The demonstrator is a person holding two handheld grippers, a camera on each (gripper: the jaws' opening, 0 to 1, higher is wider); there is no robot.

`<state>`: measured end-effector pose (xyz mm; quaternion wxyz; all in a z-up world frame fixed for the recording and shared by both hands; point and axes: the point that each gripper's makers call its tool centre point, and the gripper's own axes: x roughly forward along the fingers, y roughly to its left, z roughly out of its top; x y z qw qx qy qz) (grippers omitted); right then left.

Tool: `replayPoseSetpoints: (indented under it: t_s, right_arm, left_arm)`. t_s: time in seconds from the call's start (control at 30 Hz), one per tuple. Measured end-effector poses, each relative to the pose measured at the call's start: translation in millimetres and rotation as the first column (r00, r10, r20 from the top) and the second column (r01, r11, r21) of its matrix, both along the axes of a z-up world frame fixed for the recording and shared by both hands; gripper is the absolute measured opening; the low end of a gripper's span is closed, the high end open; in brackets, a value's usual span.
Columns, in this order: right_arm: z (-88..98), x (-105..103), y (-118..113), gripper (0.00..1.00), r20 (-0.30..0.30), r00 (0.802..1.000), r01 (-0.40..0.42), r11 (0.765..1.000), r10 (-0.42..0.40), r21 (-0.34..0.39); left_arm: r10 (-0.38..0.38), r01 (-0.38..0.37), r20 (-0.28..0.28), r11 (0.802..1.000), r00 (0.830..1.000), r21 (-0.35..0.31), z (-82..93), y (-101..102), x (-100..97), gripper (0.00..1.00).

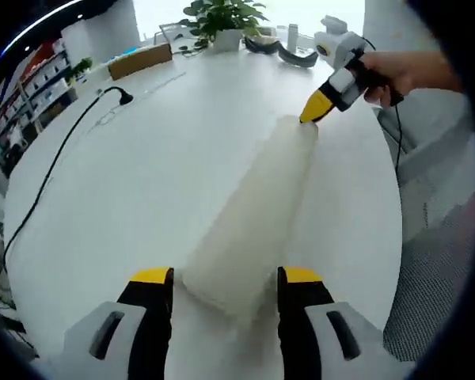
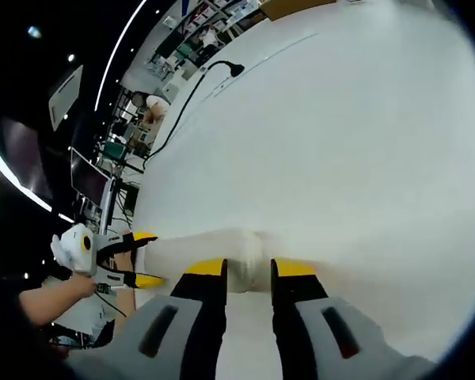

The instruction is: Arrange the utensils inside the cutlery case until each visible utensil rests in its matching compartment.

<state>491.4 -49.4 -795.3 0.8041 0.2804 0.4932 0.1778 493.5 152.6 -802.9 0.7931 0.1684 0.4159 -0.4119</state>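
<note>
left gripper (image 1: 226, 286): jaws wide around case end
right gripper (image 2: 248, 271): jaws narrow, pinching cutlery case (image 1: 253, 214)
case: closed, mid-table (image 1: 142, 174)

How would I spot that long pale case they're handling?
Look at the big white table. Lying flat across it, between the two hand-held grippers, is the cutlery case: a long, closed, milky-white box. Unlike the thin black cable nearby, it is broad and pale.

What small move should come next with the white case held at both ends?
Probably ease the cutlery case flat onto the white table and steady it. It looks shut, with no utensils in sight, and the left gripper and right gripper bracket opposite ends.
</note>
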Motion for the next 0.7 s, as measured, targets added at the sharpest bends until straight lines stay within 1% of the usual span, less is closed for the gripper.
replayPoseSetpoints:
  t_s: [0.03,0.1,0.13,0.17,0.2,0.23,0.27,0.3,0.33,0.37,0.4,0.43,0.47,0.53,0.57,0.6,0.63,0.67,0.7]
  right_arm:
    - [0.0,1,0,0.19,-0.001,1.0,0.0,1.0,0.0,0.002]
    - [-0.1,1,0,0.2,-0.005,1.0,0.003,1.0,-0.003,0.007]
    - [-0.5,0,0,0.21,-0.011,1.0,0.003,1.0,-0.003,0.007]
    - [-0.7,-1,2,0.22,-0.014,1.0,-0.001,1.0,0.001,0.01]
    - [-0.9,-2,4,0.25,-0.021,1.0,-0.008,1.0,0.008,0.013]
    - [-1.3,-3,6,0.26,-0.021,1.0,-0.017,1.0,0.018,0.009]
    - [-1.3,-4,7,0.27,-0.019,1.0,-0.022,1.0,0.022,0.006]
    - [-1.1,-5,8,0.27,-0.018,0.999,-0.031,1.0,0.031,0.0]
    - [-0.6,-5,9,0.27,-0.016,0.999,-0.032,0.999,0.032,-0.002]
    - [-0.6,-4,8,0.26,-0.016,0.999,-0.029,1.0,0.029,-0.002]
    - [-0.6,-4,8,0.26,-0.019,0.999,-0.027,1.0,0.027,0.002]
    - [-0.4,-3,9,0.26,-0.019,1.0,-0.023,1.0,0.024,0.008]
    - [-0.5,-3,9,0.26,-0.024,1.0,-0.016,1.0,0.016,0.017]
    - [-2.0,-4,9,0.23,-0.035,0.999,-0.018,1.0,0.018,0.019]
    - [-3.0,-4,8,0.23,-0.038,0.999,-0.022,1.0,0.022,0.014]
    - [-2.9,-3,9,0.24,-0.038,0.999,-0.017,1.0,0.018,0.019]
    - [-3.0,-3,9,0.24,-0.04,0.999,-0.016,1.0,0.017,0.02]
    - [-2.9,-3,9,0.24,-0.041,0.999,-0.015,1.0,0.016,0.022]
    - [-2.8,-3,9,0.24,-0.042,0.999,-0.016,1.0,0.017,0.023]
  left_arm:
    - [0.053,-0.054,-0.021,0.997,0.998,-0.053,4.1,0,-1.6,0.57]
    - [0.129,-0.137,-0.081,0.984,0.988,-0.11,7.4,2,-4.2,0.55]
    - [0.188,-0.204,-0.117,0.97,0.975,-0.136,10.0,4,-4.7,0.55]
    - [0.225,-0.241,-0.117,0.96,0.967,-0.144,12.7,7,-2.7,0.56]
    - [0.279,-0.297,-0.118,0.938,0.953,-0.181,17.1,9,1.4,0.57]
    - [0.314,-0.338,-0.147,0.922,0.938,-0.189,17.9,10,0.5,0.57]
    - [0.359,-0.392,-0.179,0.897,0.916,-0.206,18.8,12,1.5,0.56]
    - [0.429,-0.477,-0.232,0.85,0.873,-0.223,19.8,16,2.8,0.56]
    - [0.503,-0.559,-0.267,0.802,0.822,-0.212,17.7,25,6.0,0.54]
    - [0.536,-0.602,-0.298,0.769,0.79,-0.214,17.1,28,6.5,0.52]
    - [0.543,-0.63,-0.342,0.738,0.767,-0.242,17.8,27,5.7,0.48]
    - [0.544,-0.638,-0.355,0.729,0.76,-0.248,17.5,27,5.2,0.46]
    - [0.546,-0.651,-0.387,0.724,0.743,-0.227,12.4,26,0.4,0.46]
    - [0.545,-0.654,-0.426,0.739,0.722,-0.164,2.5,26,-11.1,0.47]
    - [0.541,-0.644,-0.41,0.747,0.734,-0.166,1.4,25,-10.8,0.46]
    - [0.546,-0.639,-0.385,0.75,0.744,-0.17,2.9,23,-10.1,0.4]
    - [0.535,-0.633,-0.4,0.756,0.744,-0.165,3.8,24,-14.6,0.4]
    - [0.549,-0.649,-0.404,0.743,0.731,-0.163,2.8,25,-12.3,0.4]
    - [0.55,-0.664,-0.436,0.729,0.712,-0.166,1.6,21,-13.6,0.38]
